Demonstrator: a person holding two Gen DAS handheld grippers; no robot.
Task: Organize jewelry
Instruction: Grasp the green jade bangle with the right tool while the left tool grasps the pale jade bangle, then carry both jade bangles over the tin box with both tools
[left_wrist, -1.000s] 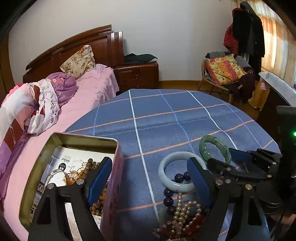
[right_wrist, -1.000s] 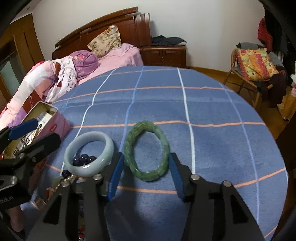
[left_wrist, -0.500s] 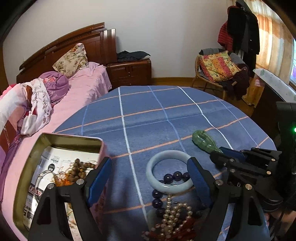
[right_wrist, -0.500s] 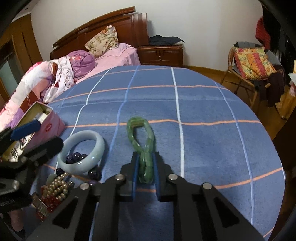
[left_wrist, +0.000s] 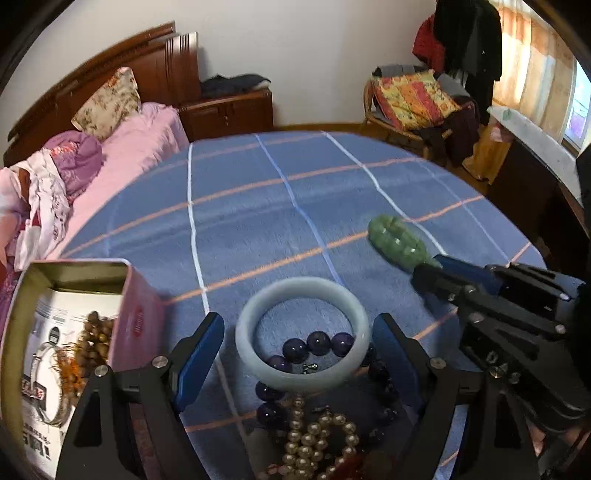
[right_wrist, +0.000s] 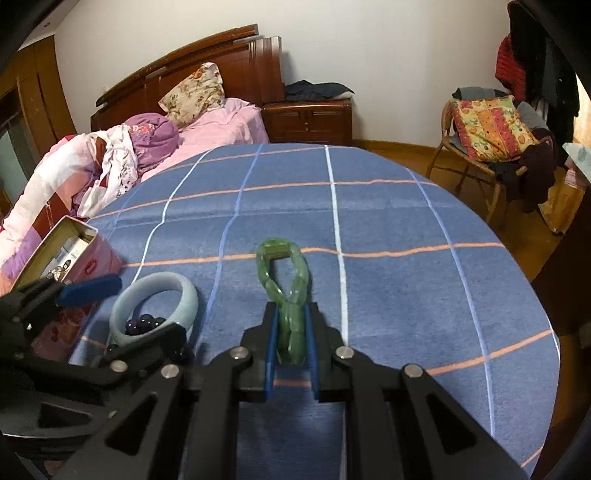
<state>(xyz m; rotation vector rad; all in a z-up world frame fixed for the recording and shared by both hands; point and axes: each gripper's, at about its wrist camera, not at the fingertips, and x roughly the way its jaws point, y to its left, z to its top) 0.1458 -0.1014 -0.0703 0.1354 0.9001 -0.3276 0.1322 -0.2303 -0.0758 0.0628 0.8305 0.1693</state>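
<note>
Tin box, pink-sided and open-topped, stands at the left edge of the surface, which carries a blue checked cloth. Inside the box lie a brown bead strand, a metal bangle and printed paper.

Left gripper hovers just right of the box with its jaws wide, one blue pad on each side of the pale jade bangle; no pad touches it. The bangle lies flat near the front edge of the surface. Dark purple beads show inside its ring and run out beneath its near side. A pearl strand lies in a heap closer to the front edge, with reddish beads beside it.

Right gripper sits to the right of the pale bangle. Its jaws are narrow and clamped on the near end of the green bracelet, squeezing the loop into a figure-eight. The far end of the bracelet points toward the middle of the surface; whether it rests on the cloth cannot be told.
</note>
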